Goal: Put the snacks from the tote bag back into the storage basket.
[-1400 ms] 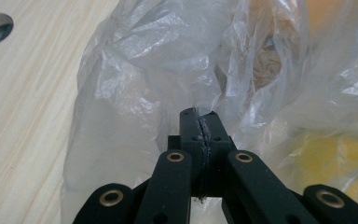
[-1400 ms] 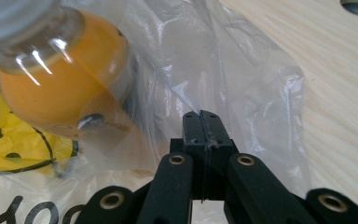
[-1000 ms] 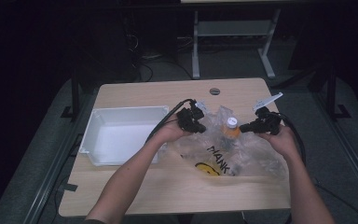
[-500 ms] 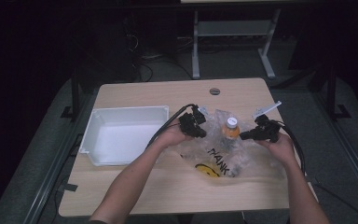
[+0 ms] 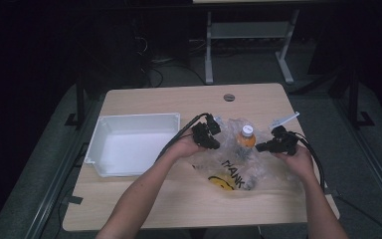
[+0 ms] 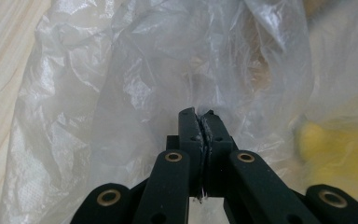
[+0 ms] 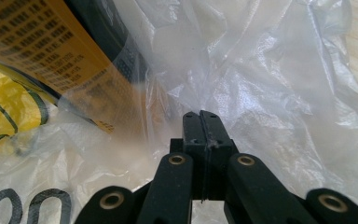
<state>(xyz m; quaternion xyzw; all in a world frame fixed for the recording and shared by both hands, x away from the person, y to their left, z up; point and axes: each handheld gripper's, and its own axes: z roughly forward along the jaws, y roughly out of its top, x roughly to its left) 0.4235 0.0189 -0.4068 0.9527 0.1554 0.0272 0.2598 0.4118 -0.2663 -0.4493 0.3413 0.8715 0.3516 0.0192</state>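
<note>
Your left gripper (image 5: 214, 133) pinches the left edge of the plastic bag (image 5: 258, 169), its jaws clamped on the film; the bag lies crumpled on the table (image 5: 144, 199), right of the white tray (image 5: 129, 119), clear with a yellow smiley and black "THANK", an orange bottle (image 5: 246, 141) upright inside; your right gripper (image 5: 261, 147) is clamped on its right edge.

L gripper (image 6: 200, 114) jaws pressed together, thin film of plastic bag (image 6: 135, 84) pinched btwn pads. Bag clear, crinkled, spreads across most of view, rises above jaw tips. Yellow print (image 6: 340, 149) blurred at right thru plastic. Brownish blur top right behind film, can't tell what. Pale wood worktop (image 6: 2, 60) along left edge.
</note>
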